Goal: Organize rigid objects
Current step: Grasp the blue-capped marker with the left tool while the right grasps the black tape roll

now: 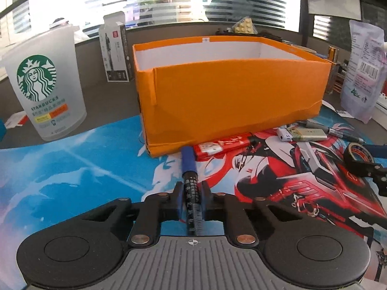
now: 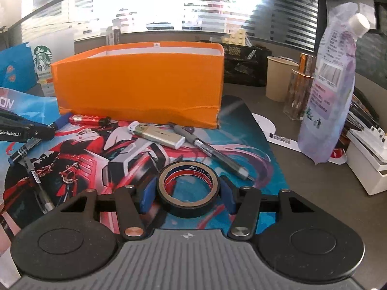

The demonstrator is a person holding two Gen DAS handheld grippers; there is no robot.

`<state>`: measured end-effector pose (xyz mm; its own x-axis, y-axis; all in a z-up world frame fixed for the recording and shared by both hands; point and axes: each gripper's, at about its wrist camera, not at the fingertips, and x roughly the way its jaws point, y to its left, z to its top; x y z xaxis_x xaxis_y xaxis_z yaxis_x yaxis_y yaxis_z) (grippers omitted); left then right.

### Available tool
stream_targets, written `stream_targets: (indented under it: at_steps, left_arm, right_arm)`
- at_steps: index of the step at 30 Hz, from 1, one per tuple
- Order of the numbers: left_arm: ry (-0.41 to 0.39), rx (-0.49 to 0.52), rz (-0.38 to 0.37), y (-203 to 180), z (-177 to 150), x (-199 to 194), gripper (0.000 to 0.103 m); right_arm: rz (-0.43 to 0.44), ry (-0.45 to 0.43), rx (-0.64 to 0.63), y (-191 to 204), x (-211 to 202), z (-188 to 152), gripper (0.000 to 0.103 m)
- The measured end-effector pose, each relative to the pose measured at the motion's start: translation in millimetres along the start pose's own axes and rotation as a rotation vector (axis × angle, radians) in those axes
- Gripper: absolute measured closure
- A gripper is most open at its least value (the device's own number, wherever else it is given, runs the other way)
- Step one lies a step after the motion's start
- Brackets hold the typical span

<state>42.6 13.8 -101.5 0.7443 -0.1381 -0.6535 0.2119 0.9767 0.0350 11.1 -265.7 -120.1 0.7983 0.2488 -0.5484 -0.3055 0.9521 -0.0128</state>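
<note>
Squarely, blue padded fingers (image 2: 145, 197) pinch round black tape (image 2: 187, 189).

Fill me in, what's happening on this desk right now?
A person is tidying small items with a claw in each hand. The left claw is shut on a blue-capped marker lying on the printed mat, in front of the orange box. The right claw is closed around a roll of black tape resting on the mat. A red lighter, a silver lighter and a grey pen lie loose beside the box.
</note>
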Motion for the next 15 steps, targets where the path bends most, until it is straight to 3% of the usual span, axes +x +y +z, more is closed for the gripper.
stream_targets:
  at_steps: [15]
  left_arm:
    - [-0.05,-0.029,-0.009,1.4,6.1,-28.7,0.093]
  right_arm:
    - [0.012,-0.016,0.014,8.8,-4.5,5.5,0.051]
